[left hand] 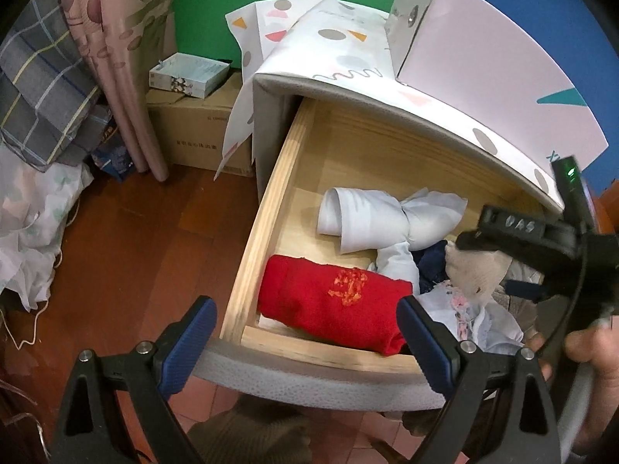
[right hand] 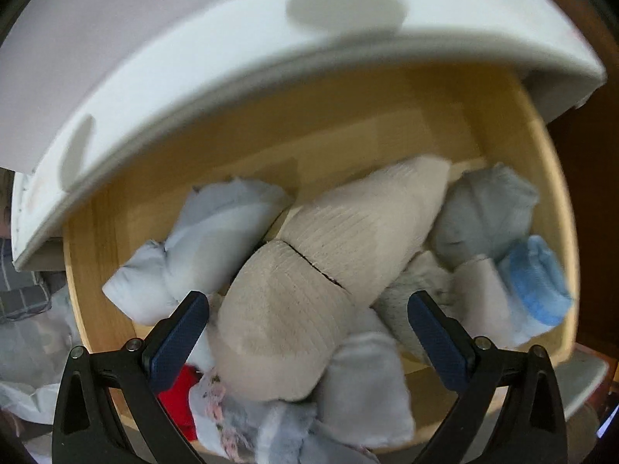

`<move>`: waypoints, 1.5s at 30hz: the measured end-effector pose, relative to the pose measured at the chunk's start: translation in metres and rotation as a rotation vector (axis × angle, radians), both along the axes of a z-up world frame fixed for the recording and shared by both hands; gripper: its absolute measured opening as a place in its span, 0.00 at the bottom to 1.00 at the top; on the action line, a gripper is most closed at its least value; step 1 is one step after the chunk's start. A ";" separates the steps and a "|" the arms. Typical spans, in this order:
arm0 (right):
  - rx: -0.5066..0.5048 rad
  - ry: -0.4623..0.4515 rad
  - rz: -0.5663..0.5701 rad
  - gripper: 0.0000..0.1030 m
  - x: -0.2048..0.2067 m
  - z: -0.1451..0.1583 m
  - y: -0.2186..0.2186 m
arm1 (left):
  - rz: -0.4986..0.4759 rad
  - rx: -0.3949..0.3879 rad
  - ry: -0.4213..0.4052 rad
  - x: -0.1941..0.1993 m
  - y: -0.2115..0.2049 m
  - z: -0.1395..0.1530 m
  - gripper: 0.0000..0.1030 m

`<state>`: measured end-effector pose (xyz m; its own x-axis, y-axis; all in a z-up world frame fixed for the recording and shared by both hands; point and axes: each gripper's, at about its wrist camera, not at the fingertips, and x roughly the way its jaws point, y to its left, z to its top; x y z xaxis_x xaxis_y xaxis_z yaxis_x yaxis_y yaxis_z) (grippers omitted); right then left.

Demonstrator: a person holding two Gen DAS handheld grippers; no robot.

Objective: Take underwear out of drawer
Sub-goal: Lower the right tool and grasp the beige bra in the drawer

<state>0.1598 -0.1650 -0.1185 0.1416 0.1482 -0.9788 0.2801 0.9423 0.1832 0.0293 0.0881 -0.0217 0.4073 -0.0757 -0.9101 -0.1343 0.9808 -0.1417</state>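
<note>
Room first: wooden floor (left hand: 127, 232), green wall (left hand: 205, 7), cardboard boxes (left hand: 193, 131) beside a curtain (left hand: 127, 38), and a paper-covered cabinet (left hand: 387, 89) with its drawer (left hand: 267, 208) pulled open. No bench is in view; the drawer's pale wood bottom carries everything. Rolled garments crowd its front and right side, while the back is bare board.

Nearest the right hand-held gripper (right hand: 309, 336) is a beige ribbed roll (right hand: 329, 270), which looks like the underwear to take. It lies directly ahead between the spread fingers, its long axis running from near-left up to far-right, so it sits skewed to the jaw line. The jaws stand wide apart, gripping nothing. In the left wrist view the same roll (left hand: 472, 270) shows under that tool.

The left hand-held gripper (left hand: 305, 344) is also spread wide and empty, at the drawer front, facing a red folded garment (left hand: 336, 297). A pale blue knotted roll (left hand: 371, 220) lies further back.

By my judgement the right side is nearer the beige roll; a slight twist would square the fingers across it.
</note>
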 end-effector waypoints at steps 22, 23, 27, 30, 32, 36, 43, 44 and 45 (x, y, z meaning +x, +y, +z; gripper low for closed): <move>0.004 -0.080 0.202 0.48 -0.029 0.015 0.002 | 0.009 -0.033 0.026 0.002 0.003 -0.004 0.94; 0.008 -0.081 0.207 0.48 -0.030 0.019 -0.001 | 0.008 -0.034 0.026 0.002 0.003 -0.004 0.94; 0.018 -0.088 0.219 0.47 -0.034 0.035 -0.003 | 0.006 -0.047 0.027 0.002 0.004 -0.004 0.94; 0.031 -0.096 0.226 0.47 -0.041 0.051 -0.011 | -0.001 -0.064 0.033 0.003 0.005 -0.005 0.94; 0.033 -0.103 0.232 0.47 -0.044 0.058 -0.020 | -0.013 -0.072 0.042 0.004 0.004 -0.005 0.94; 0.026 -0.114 0.253 0.47 -0.051 0.073 -0.035 | -0.053 -0.082 0.059 0.007 -0.001 -0.006 0.94; 0.006 -0.110 0.263 0.47 -0.056 0.078 -0.056 | -0.128 -0.066 0.090 0.016 -0.006 -0.001 0.94; -0.003 -0.108 0.264 0.47 -0.057 0.077 -0.058 | -0.130 -0.078 0.101 0.018 -0.005 -0.001 0.94; -0.013 -0.105 0.266 0.47 -0.058 0.076 -0.061 | -0.129 -0.090 0.110 0.019 -0.005 -0.001 0.94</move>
<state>0.1015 -0.2263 -0.0423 0.2001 0.1815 -0.9628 0.0032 0.9826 0.1859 0.0488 0.0830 -0.0226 0.2878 -0.2040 -0.9357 -0.0282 0.9748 -0.2212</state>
